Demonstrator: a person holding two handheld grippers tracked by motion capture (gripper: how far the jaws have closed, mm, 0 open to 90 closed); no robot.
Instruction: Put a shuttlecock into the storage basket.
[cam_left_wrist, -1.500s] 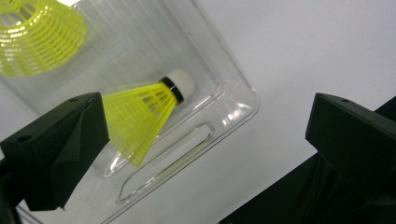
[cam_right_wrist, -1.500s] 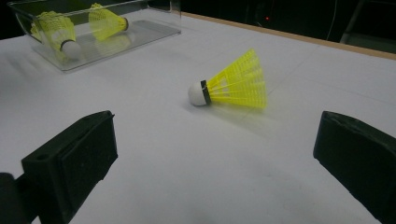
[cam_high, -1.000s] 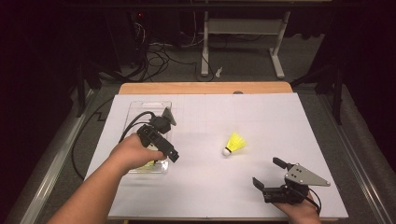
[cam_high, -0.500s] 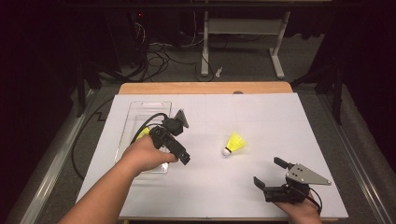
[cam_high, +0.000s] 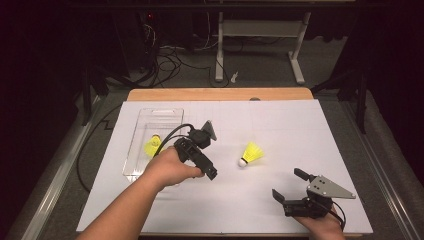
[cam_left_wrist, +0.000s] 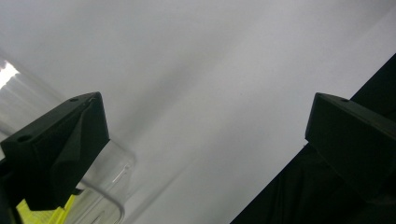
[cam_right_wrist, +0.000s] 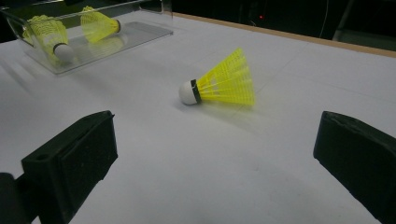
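A yellow shuttlecock (cam_high: 251, 153) with a white cork lies on its side on the white table cover, right of centre. The right gripper view has that shuttlecock (cam_right_wrist: 219, 84) just ahead, beyond the jaws. My left gripper (cam_high: 210, 172) hangs over the table beside the clear tray (cam_high: 150, 117), pointing down and to the right, open and holding nothing (cam_left_wrist: 205, 107). My right gripper (cam_high: 289, 183) rests near the front edge, open and holding nothing (cam_right_wrist: 217, 121). In the tray (cam_right_wrist: 140, 30) lie two more yellow shuttlecocks (cam_right_wrist: 46, 30) (cam_right_wrist: 100, 23).
The tray's rounded corner (cam_left_wrist: 112, 186) shows at the lower left of the left gripper view. A wooden table edge (cam_high: 220, 94) runs along the back. Cables (cam_high: 170, 55) and a desk frame (cam_high: 260, 30) stand on the floor beyond. The left gripper's cable (cam_high: 172, 132) loops over the tray.
My left gripper has moved right, from over the tray toward the middle of the table. The right gripper and the loose shuttlecock have not moved.
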